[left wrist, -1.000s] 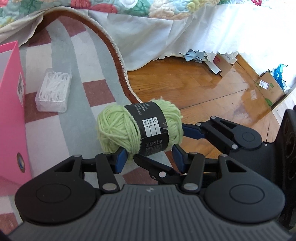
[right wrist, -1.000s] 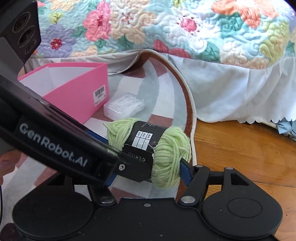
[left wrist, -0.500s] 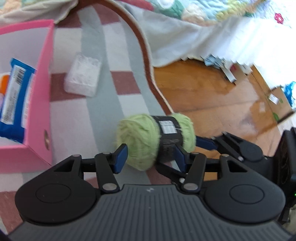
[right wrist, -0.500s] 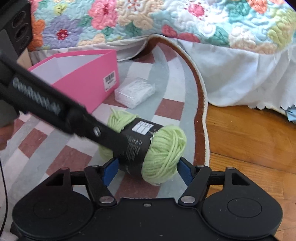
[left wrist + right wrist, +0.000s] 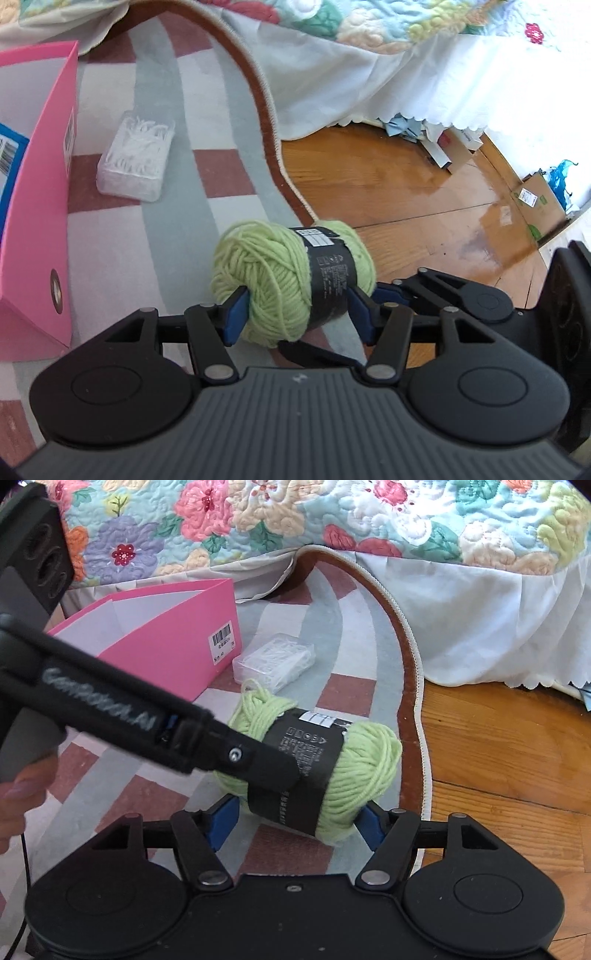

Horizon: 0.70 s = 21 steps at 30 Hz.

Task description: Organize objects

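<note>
"GenRobot.AI" along the left tongs' arm, barcode sticker on pink box, yarn band print illegible

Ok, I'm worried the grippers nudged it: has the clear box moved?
No. The clear box lies beside the pink box, partly on the same red rug square as before.

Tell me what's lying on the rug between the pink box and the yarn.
A clear plastic case of small white pieces lies there, seen in both wrist views.
</note>
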Each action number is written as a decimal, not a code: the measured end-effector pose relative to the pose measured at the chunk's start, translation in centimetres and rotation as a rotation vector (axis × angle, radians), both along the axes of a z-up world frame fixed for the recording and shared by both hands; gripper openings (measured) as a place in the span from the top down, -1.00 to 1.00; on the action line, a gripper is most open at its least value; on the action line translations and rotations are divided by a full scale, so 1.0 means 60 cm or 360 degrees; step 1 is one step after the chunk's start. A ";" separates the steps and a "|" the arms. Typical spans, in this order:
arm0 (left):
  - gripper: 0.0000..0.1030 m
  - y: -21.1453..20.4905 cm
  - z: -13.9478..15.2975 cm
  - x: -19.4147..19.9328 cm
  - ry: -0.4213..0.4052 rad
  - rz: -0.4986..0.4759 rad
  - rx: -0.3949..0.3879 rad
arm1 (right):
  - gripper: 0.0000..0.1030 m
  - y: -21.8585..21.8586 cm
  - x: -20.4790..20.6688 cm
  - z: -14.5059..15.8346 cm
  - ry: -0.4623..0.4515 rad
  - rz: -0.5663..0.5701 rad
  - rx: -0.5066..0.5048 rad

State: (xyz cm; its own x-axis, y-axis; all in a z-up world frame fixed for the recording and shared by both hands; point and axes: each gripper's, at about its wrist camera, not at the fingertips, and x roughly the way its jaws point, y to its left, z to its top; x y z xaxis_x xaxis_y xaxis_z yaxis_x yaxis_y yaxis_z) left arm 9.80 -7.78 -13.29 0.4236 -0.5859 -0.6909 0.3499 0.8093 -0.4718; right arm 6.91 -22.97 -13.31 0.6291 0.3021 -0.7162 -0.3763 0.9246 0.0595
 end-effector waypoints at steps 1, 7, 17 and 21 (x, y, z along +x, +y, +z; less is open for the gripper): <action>-0.07 0.000 0.006 -0.002 -0.0007 0.0002 0.0011 | -0.41 0.002 -0.002 0.004 0.0002 0.0011 0.0006; -0.06 0.001 0.039 -0.011 0.0105 -0.0056 0.0156 | -0.40 0.015 -0.021 0.043 -0.0020 0.0078 0.0004; 0.08 0.059 0.132 -0.080 0.0114 0.0054 0.0174 | -0.43 0.054 -0.068 0.125 -0.0016 0.0199 -0.0004; 0.11 0.081 0.166 -0.101 0.0122 0.0111 0.0190 | -0.43 0.070 -0.075 0.155 0.0045 0.0256 0.0054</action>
State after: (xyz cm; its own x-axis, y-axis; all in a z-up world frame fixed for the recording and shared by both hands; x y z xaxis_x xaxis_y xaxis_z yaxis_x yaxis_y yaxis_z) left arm 3.76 -2.90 -3.34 0.4038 -0.4688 -0.7856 0.2576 0.8822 -0.3941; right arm 2.42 -18.77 -3.99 0.5506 0.4215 -0.7206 -0.5170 0.8499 0.1021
